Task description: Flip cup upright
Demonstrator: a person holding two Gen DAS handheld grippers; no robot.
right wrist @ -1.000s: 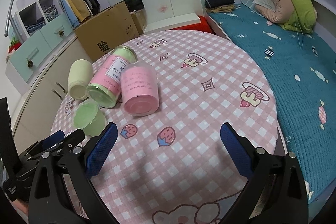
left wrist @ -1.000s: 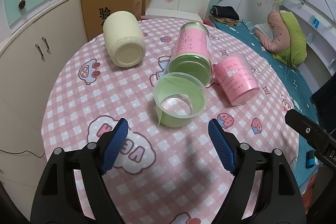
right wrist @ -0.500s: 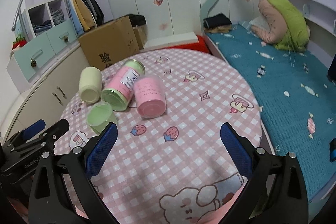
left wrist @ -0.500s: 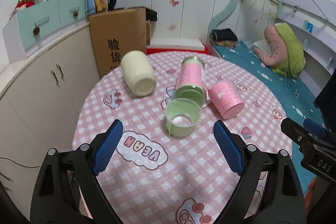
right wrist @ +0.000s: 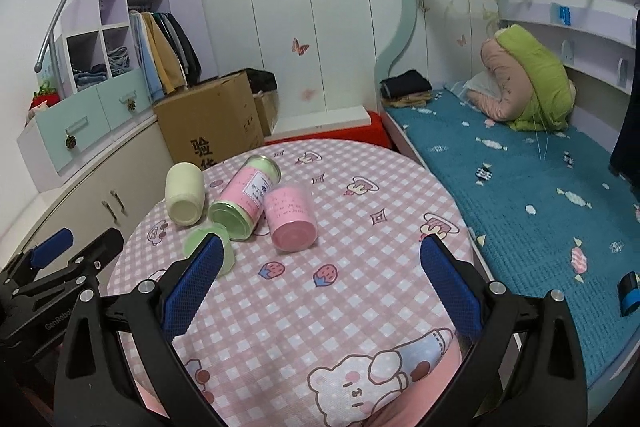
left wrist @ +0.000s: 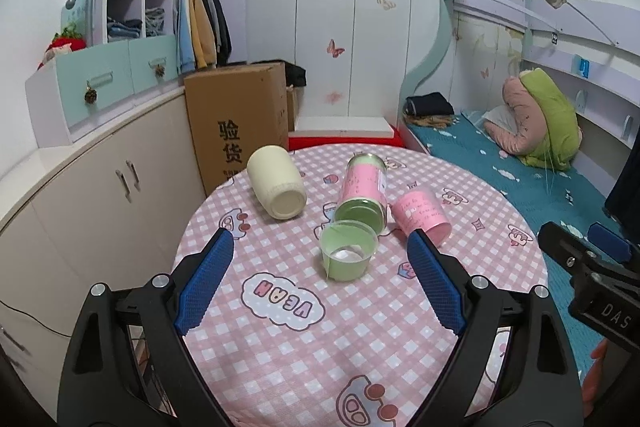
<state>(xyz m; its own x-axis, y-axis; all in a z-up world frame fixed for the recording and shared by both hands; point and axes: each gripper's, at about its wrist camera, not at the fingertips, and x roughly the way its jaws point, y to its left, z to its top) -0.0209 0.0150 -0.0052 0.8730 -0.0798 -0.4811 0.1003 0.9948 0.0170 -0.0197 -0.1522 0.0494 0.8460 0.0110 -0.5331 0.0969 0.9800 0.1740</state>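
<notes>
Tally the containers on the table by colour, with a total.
Cream: 1, the cream jar, on its side.
Pink and green: 1, the tall canister, on its side.
Pink: 1, the pink cup, on its side.
Green: 1, the green cup, upright.
Total: 4, all on the checked table.

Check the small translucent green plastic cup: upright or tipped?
Upright. The small translucent green plastic cup stands on its base on the pink checked tablecloth, open rim facing up, its inner bottom visible from above.
</notes>
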